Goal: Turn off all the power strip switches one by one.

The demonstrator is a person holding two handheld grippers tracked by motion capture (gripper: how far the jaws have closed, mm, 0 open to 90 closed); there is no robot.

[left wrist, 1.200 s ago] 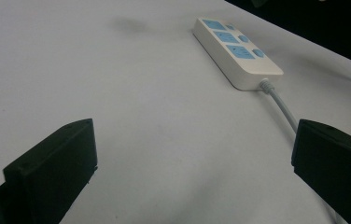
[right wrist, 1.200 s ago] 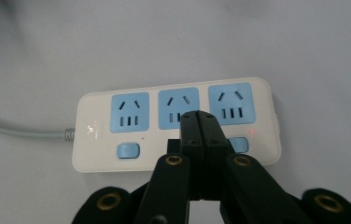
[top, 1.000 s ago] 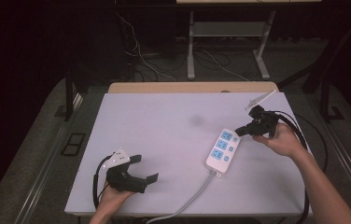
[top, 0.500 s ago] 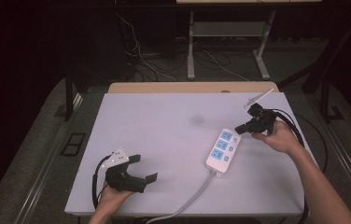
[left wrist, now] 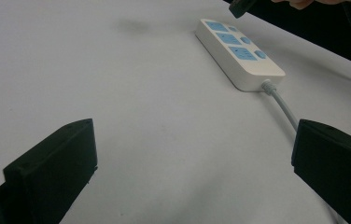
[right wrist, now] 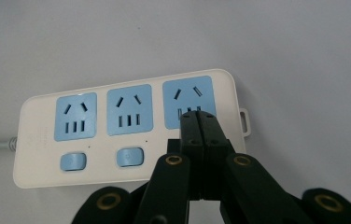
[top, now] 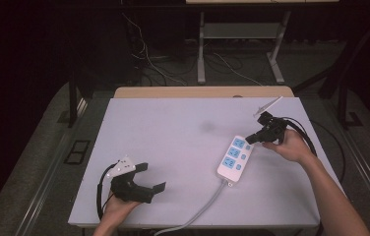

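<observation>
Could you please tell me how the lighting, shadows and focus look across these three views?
High view: table evenly lit, surroundings dark, a faint smudge-like shadow mid-table. Left gripper view: near black jaws soft, power strip fairly sharp. Right gripper view: power strip crisp, no glare; right tool shut and slightly soft.

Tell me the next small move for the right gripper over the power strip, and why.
Probably a short push down and forward. The right gripper has its jaws shut with nothing between them, tips poised over the far end of the power strip, where a third switch would sit beside the two visible switches. The left gripper rests open, well apart.
</observation>
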